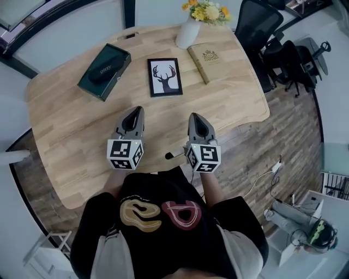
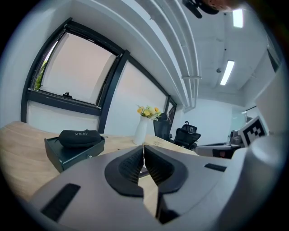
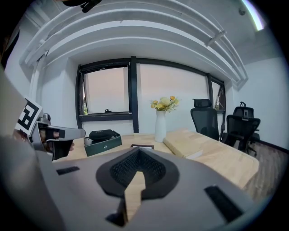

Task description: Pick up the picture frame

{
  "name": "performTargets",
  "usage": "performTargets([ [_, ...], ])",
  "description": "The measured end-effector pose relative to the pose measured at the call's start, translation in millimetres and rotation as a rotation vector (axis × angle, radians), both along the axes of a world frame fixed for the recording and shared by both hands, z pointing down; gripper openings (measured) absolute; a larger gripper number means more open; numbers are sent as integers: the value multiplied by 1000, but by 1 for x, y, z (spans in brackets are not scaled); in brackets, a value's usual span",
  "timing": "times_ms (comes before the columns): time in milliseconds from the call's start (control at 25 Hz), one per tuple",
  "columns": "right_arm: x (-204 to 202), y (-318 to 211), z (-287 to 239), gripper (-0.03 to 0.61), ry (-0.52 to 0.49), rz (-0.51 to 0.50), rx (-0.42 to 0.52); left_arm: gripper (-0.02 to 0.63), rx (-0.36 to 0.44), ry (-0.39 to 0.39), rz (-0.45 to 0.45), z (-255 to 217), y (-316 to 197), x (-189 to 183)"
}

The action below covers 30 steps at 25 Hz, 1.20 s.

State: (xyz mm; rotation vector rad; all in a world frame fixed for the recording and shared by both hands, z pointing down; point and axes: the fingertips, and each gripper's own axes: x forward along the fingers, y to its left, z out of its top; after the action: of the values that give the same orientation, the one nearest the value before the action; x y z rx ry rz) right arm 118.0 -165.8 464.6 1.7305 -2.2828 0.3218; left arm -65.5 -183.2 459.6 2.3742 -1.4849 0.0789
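Office, black swivel chairs (image 1: 260,22), wooden desk (image 1: 65,125), large windows (image 3: 135,92)

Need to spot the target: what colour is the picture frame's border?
Black; the picture frame shows best in the head view.

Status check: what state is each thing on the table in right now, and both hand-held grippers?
Frame: lying flat, face up, untouched.
Box: open, case inside.
Case: closed.
Vase: upright, holding flowers.
Book: closed, lying flat.
Left hand-held gripper: shut, empty, short of the frame.
Right hand-held gripper: shut, empty, short of the frame.
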Motion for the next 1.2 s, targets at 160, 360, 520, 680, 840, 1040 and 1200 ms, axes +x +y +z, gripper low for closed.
performTargets([
  [160,9,-33,2,11,7,-10,-15,20,-26,-35,-18,4,-30,9],
  [360,17,-75,1,11,6,-18,-29,20,-66,-69,-35,10,-64,18],
  [520,19,-103,2,11,46,-50,-29,20,-76,-101,-26,15,-90,28],
  [680,21,-131,10,12,44,-53,-47,20,-106,-112,-34,25,-115,33],
  [840,19,-159,18,14,74,-61,-81,20,-150,-84,-66,33,-137,34],
  [1040,16,-188,31,18,52,-80,-125,20,-225,-89,-61,53,-155,40],
  [1200,11,-208,48,21,90,-107,-166,20,-248,-42,-83,61,-171,42],
])
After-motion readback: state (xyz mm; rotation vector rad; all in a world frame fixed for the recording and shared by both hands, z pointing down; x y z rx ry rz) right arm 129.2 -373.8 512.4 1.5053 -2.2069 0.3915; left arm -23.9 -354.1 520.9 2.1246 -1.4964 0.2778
